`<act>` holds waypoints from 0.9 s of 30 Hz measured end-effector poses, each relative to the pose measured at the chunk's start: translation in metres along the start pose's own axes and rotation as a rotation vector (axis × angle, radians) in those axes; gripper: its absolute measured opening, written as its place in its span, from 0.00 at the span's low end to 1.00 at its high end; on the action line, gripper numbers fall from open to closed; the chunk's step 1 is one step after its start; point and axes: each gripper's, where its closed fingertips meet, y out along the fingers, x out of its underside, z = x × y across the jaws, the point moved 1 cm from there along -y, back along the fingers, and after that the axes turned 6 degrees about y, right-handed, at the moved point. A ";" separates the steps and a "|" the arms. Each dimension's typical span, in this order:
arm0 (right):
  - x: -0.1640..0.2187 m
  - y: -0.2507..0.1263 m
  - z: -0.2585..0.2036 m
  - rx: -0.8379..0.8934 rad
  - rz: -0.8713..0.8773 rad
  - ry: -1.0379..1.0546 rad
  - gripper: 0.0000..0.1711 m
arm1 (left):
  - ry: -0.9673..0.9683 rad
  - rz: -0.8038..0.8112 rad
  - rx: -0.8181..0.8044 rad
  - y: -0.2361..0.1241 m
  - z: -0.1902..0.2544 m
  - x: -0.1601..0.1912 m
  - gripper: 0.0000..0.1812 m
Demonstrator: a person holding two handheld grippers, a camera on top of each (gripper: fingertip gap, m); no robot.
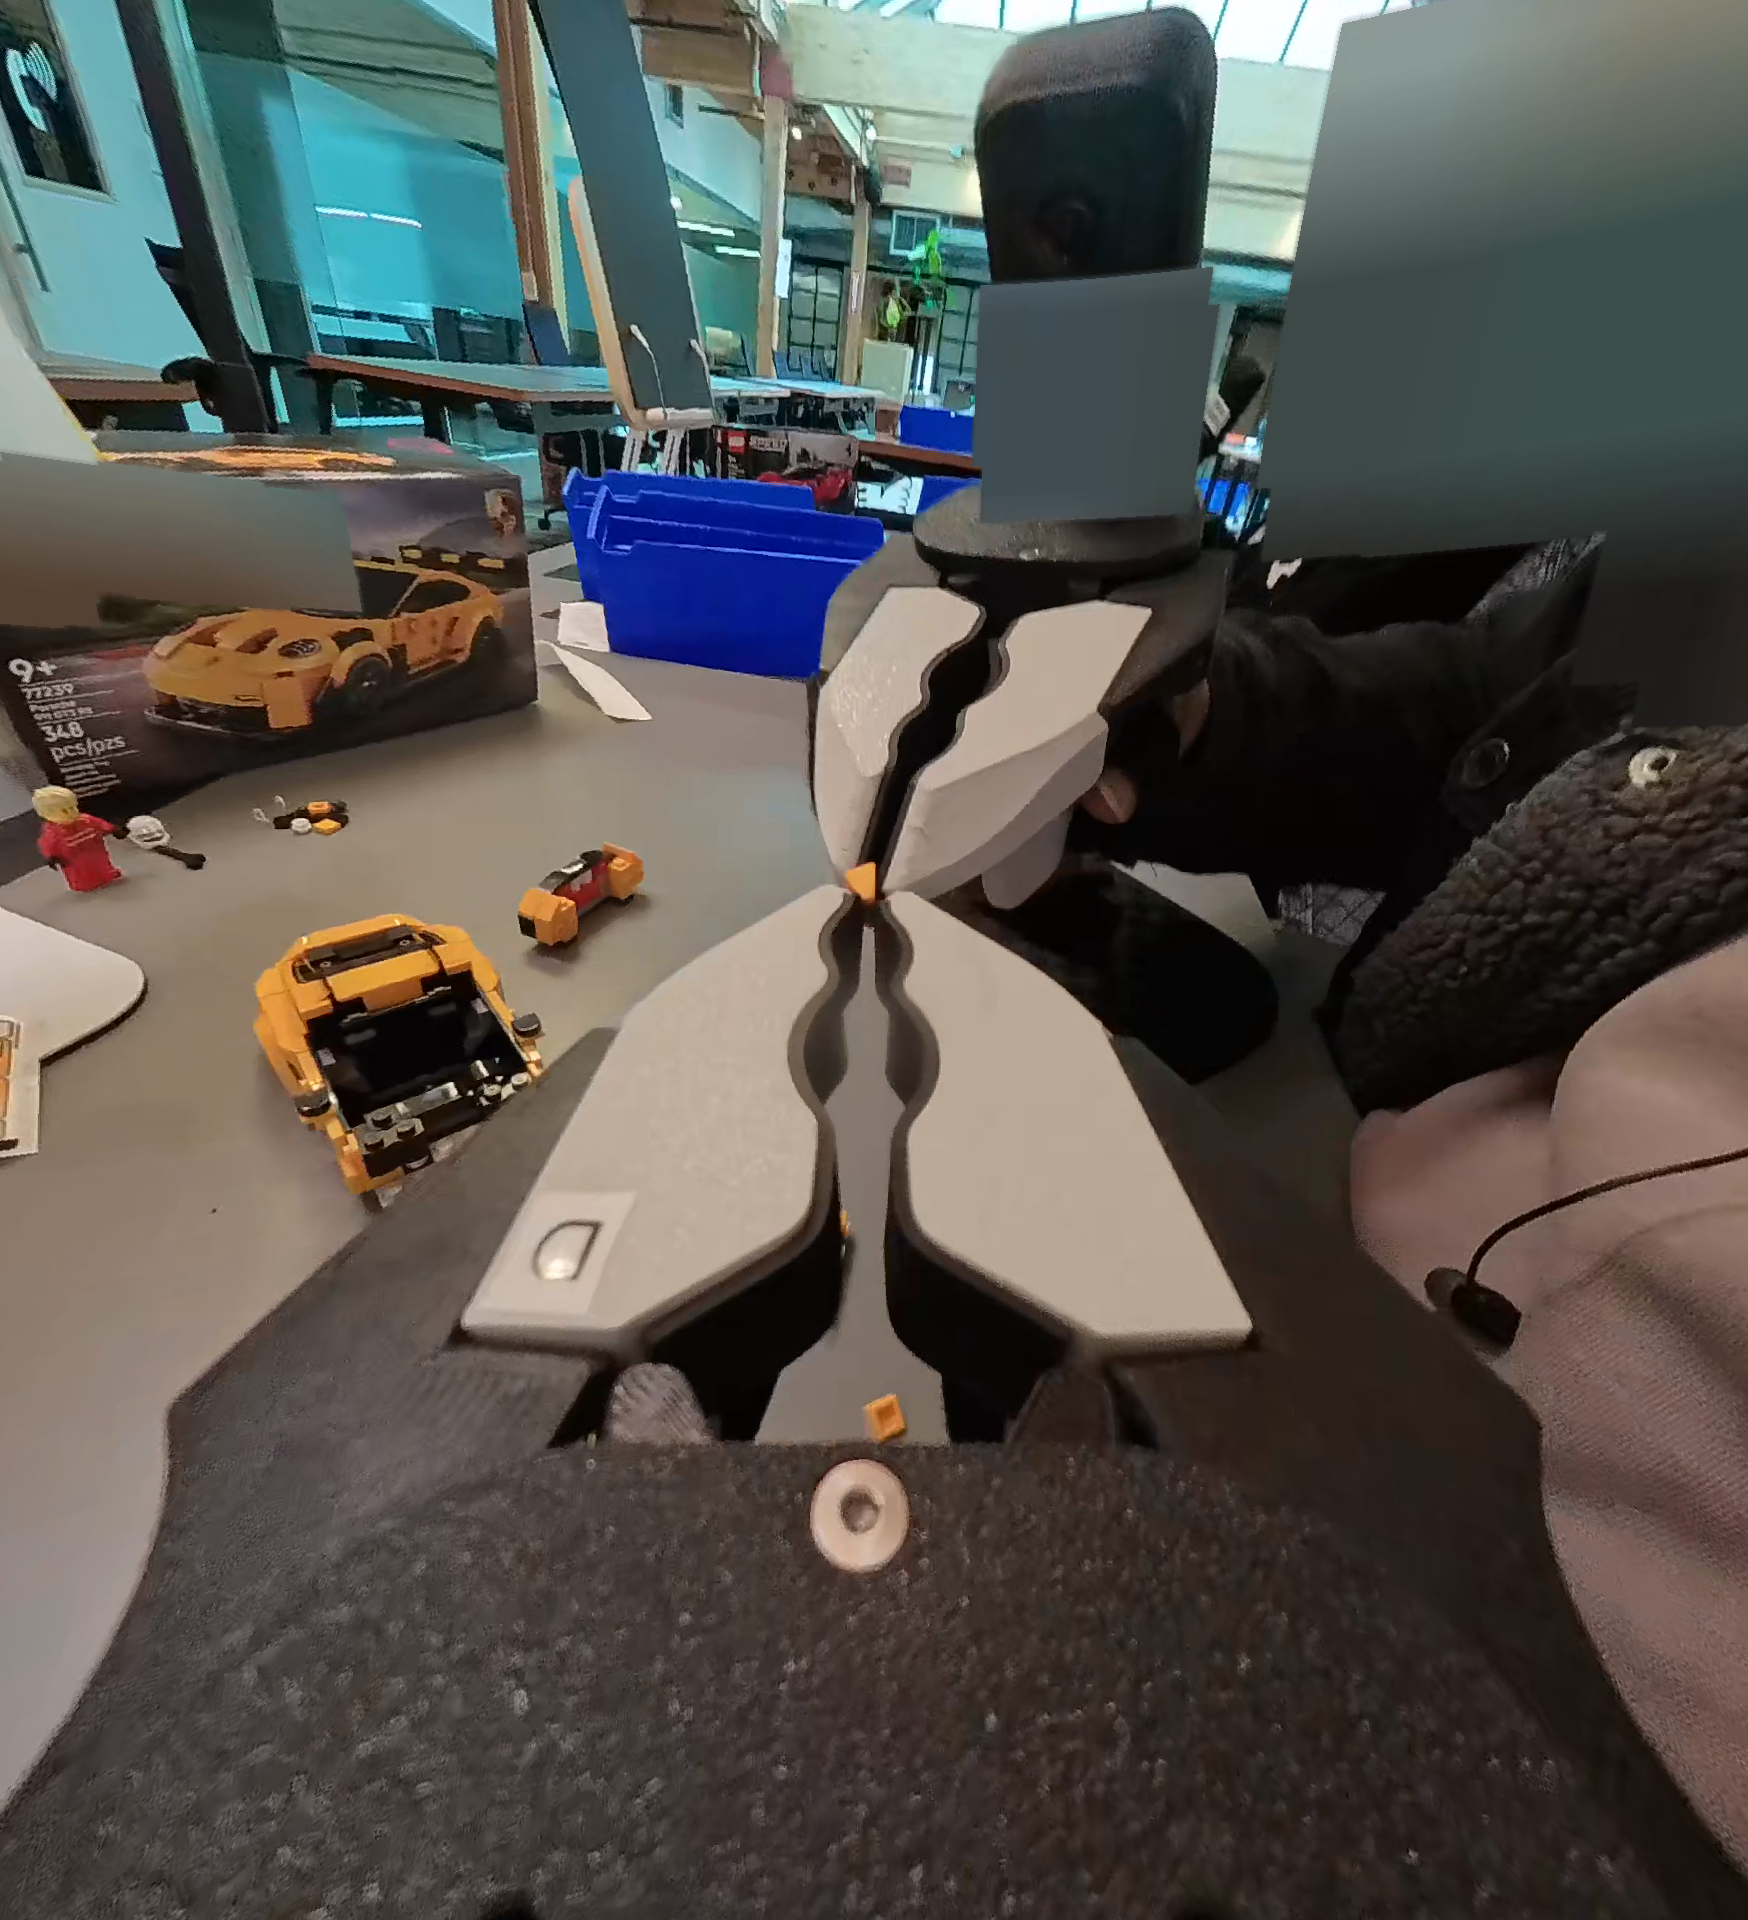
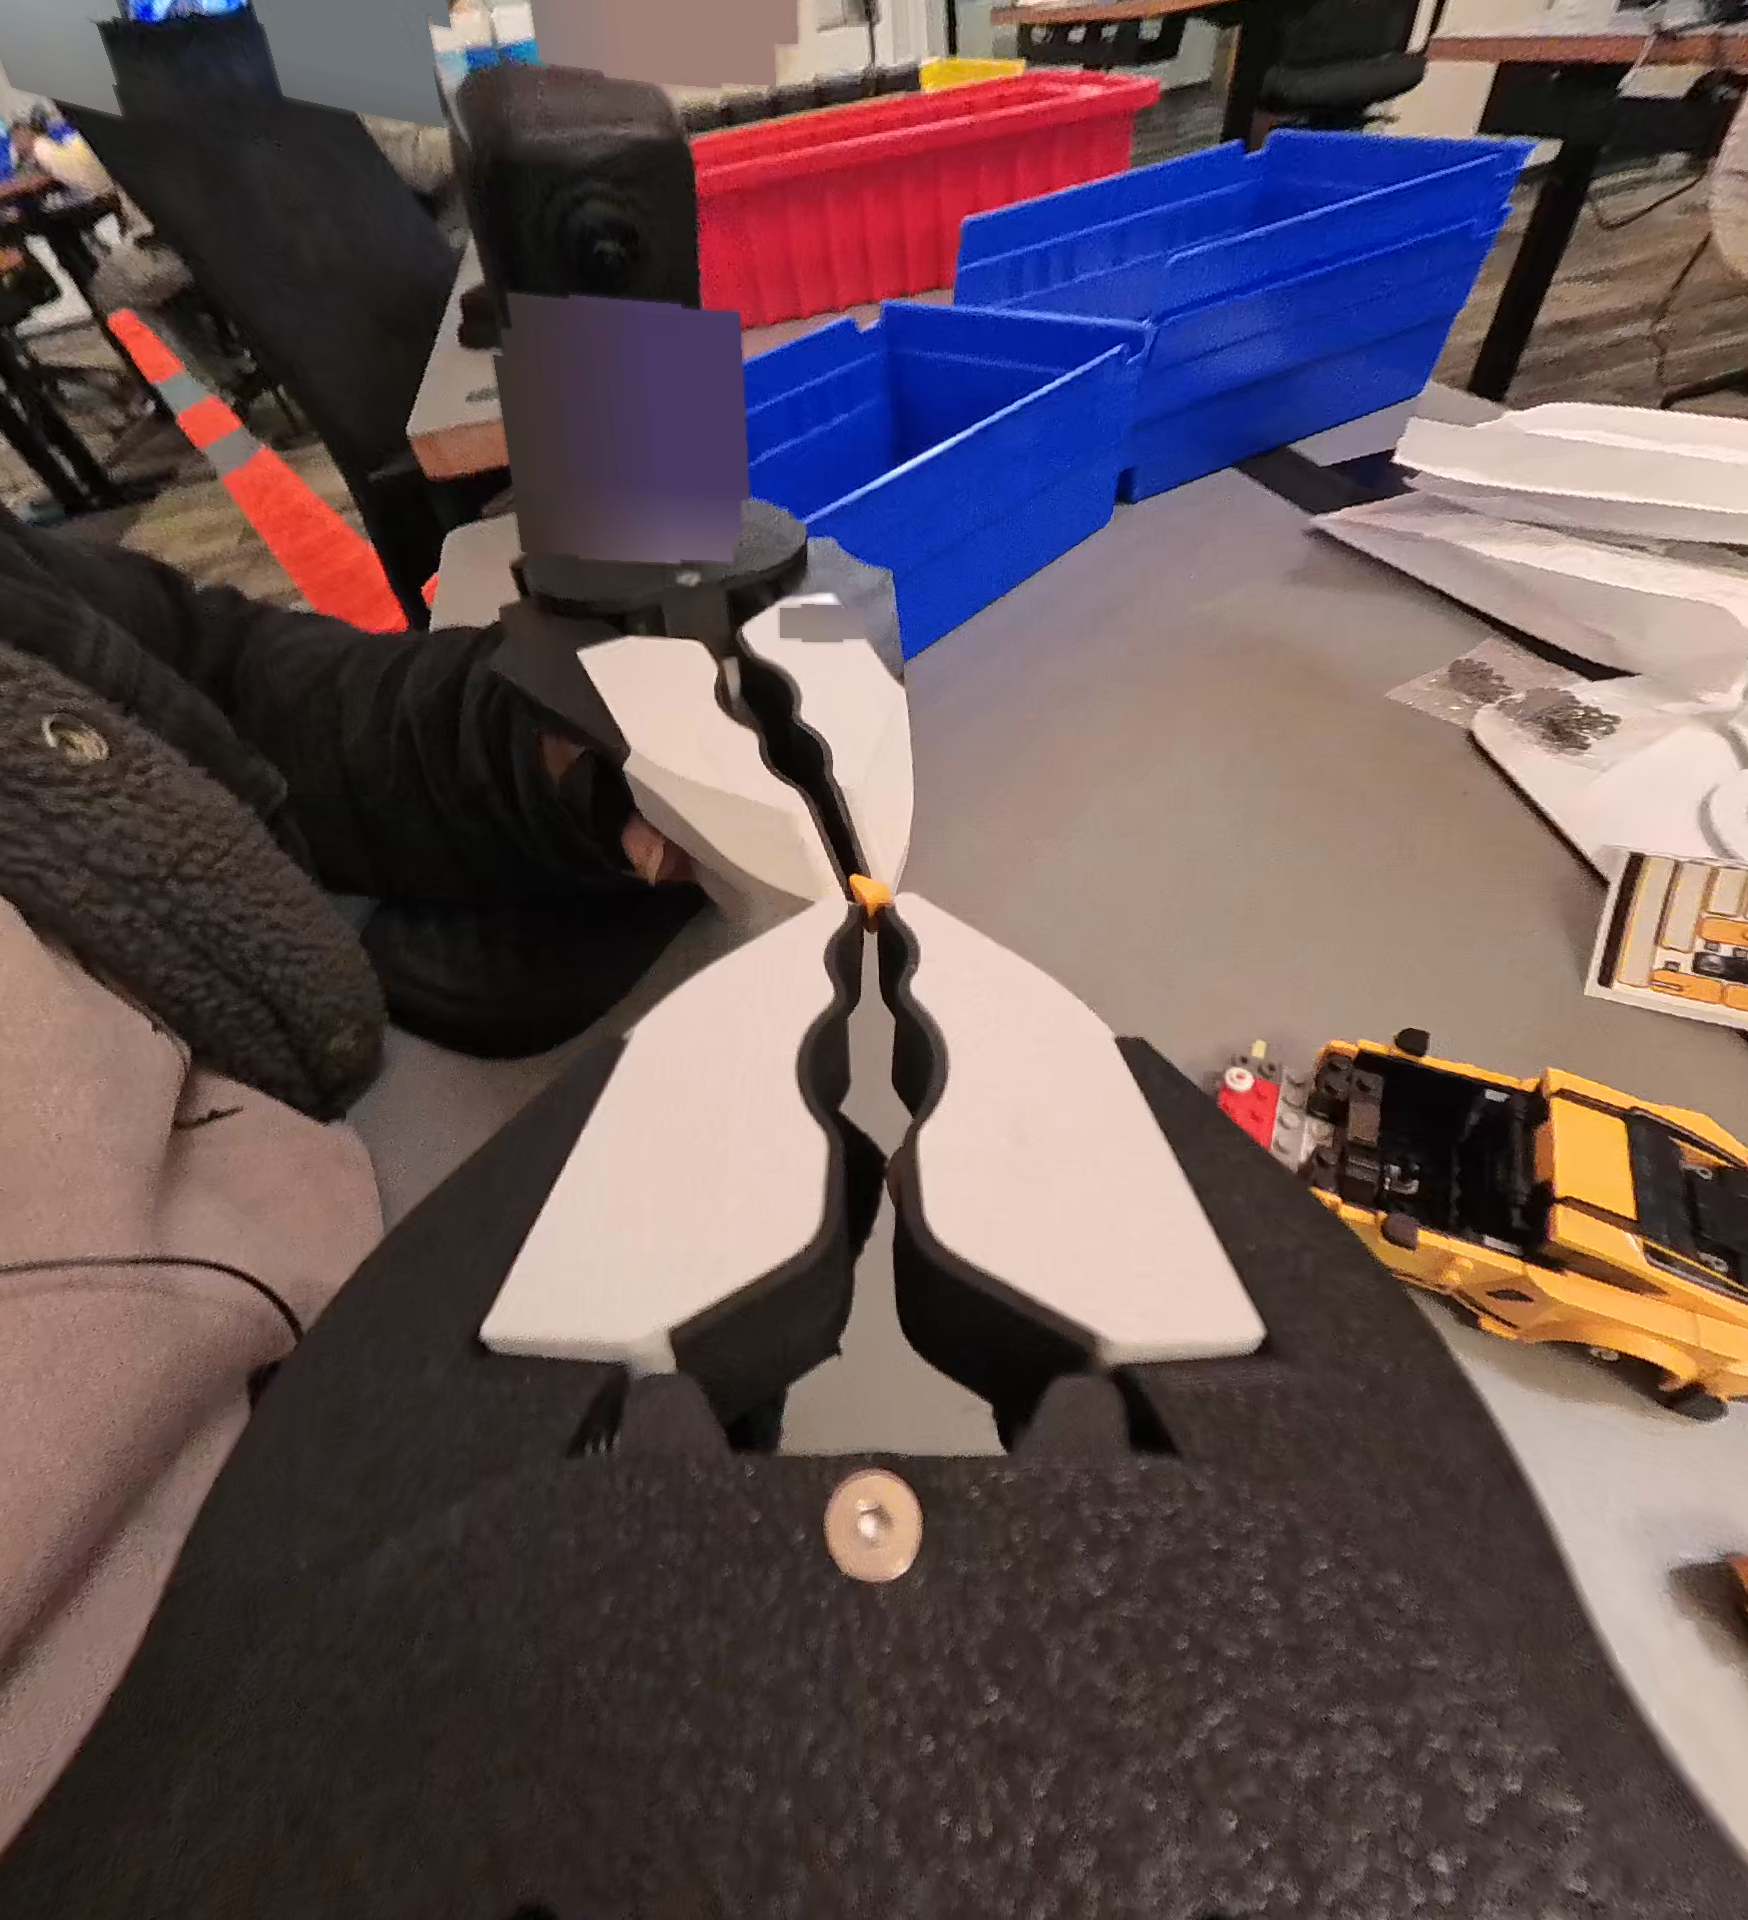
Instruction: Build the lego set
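Both claws meet tip to tip above the grey bench (image 1: 174, 1299)

Partly built yellow car (image 1: 394, 1049) lies apart, toward one side; left gripper (image 1: 862, 920) and right gripper (image 2: 870, 920), both closed, pinch one small orange piece (image 1: 861, 880) between opposing tips

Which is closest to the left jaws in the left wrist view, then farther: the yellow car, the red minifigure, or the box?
1. Yellow car, on the table, left of the left gripper.
2. Red minifigure, farther left.
3. Box, behind both.
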 end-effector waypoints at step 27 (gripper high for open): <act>0.108 0.009 0.042 -0.188 -0.846 -0.041 0.00 | 0.101 -0.637 0.031 0.010 -0.006 0.118 0.12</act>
